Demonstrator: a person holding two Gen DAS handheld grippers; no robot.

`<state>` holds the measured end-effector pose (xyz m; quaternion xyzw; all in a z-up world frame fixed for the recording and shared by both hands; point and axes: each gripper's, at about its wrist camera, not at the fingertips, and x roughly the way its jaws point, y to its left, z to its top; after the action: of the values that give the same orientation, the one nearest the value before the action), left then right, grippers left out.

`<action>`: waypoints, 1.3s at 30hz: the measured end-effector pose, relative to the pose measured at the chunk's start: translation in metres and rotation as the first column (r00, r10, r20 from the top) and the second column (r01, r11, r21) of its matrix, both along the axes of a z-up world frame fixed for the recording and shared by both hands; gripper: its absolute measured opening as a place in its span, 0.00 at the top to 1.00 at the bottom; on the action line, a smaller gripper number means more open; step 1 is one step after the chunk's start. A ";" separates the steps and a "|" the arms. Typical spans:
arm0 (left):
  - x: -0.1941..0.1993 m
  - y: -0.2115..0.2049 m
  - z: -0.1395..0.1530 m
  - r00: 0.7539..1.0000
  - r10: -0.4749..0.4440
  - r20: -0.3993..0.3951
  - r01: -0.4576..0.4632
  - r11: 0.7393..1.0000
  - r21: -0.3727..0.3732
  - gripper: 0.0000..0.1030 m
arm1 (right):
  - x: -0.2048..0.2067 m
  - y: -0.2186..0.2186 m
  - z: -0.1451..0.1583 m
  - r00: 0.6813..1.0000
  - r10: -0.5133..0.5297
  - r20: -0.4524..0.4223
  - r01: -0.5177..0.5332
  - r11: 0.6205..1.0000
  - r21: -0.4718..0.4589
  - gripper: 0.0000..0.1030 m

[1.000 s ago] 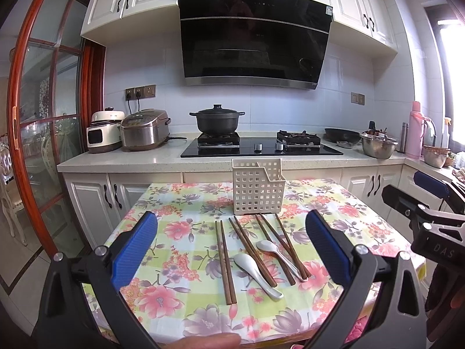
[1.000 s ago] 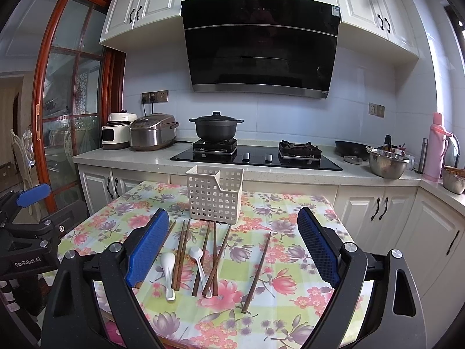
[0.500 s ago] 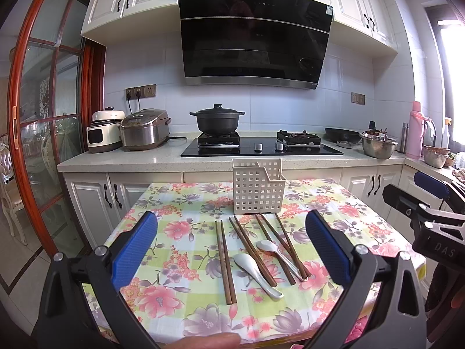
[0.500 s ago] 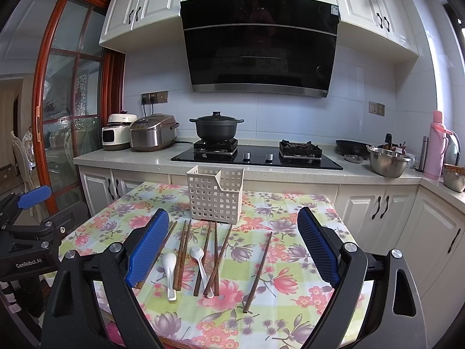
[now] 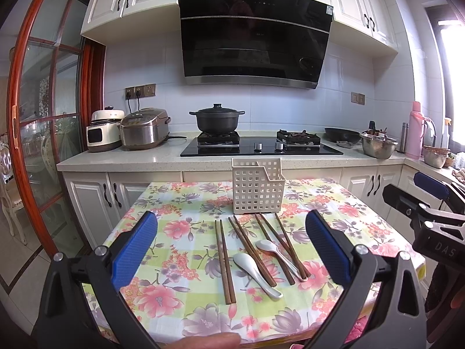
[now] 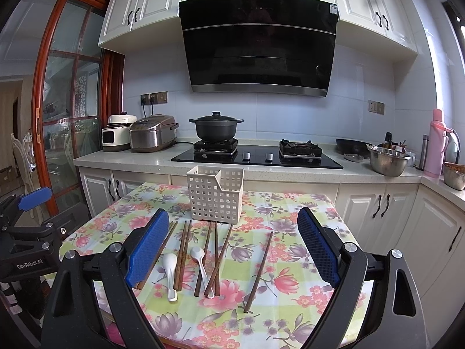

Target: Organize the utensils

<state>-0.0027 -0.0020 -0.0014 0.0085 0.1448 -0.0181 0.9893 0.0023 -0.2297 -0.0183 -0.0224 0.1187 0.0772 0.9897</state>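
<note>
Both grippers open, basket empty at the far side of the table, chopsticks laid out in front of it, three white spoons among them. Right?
Not quite: there are two white spoons, not three, one nearer and one farther, clearest in the left wrist view. The rest holds: left gripper and right gripper open, basket empty, chopsticks before it.

Table (image 5: 174, 203), floral cloth: white slotted basket (image 5: 257, 187) upright at far edge; brown chopsticks (image 5: 225, 258), two white spoons (image 5: 255, 270) before it.

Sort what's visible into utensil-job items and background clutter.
Job: chopsticks, two white spoons, slotted basket, left gripper and right gripper, both open.

Background: black pot, rice cookers, steel bowl, pink flask.
</note>
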 end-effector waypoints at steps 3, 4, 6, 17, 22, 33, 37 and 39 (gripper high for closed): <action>0.000 0.000 0.000 1.000 0.001 0.000 -0.001 1.000 -0.001 0.04 | 0.000 0.000 0.000 1.000 0.000 0.000 0.000 1.000 0.001 0.18; 0.000 0.000 0.000 1.000 0.000 0.000 0.000 1.000 -0.001 0.04 | 0.000 0.000 0.000 1.000 0.000 0.000 0.000 1.000 0.000 0.18; 0.000 0.000 0.000 1.000 0.001 0.000 -0.001 1.000 0.000 0.04 | 0.000 -0.001 0.000 1.000 0.000 -0.001 0.000 1.000 0.001 0.18; 0.000 0.000 0.000 1.000 0.001 -0.001 -0.001 1.000 -0.001 0.04 | 0.000 0.001 0.000 1.000 0.002 -0.004 -0.002 1.000 0.004 0.18; 0.003 -0.001 -0.002 1.000 0.001 -0.012 -0.001 1.000 0.002 0.04 | 0.002 0.002 -0.004 1.000 -0.007 -0.010 0.007 1.000 0.016 0.18; 0.085 0.017 -0.056 0.962 0.000 -0.274 0.002 1.000 0.006 0.04 | 0.096 -0.024 -0.059 0.962 -0.064 -0.265 0.085 0.994 0.068 0.18; 0.129 0.027 -0.087 0.922 0.007 -0.388 -0.011 1.000 -0.006 0.05 | 0.139 -0.038 -0.091 0.918 -0.088 -0.386 0.126 0.989 0.075 0.18; 0.148 0.031 -0.095 0.911 0.012 -0.413 -0.015 1.000 -0.003 0.05 | 0.160 -0.040 -0.105 0.892 -0.094 -0.442 0.140 0.988 0.072 0.18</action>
<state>0.1457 0.0293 -0.0963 0.0006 0.3504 -0.0132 0.9365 0.1620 -0.2701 -0.1237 0.0533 0.3349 0.0267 0.9404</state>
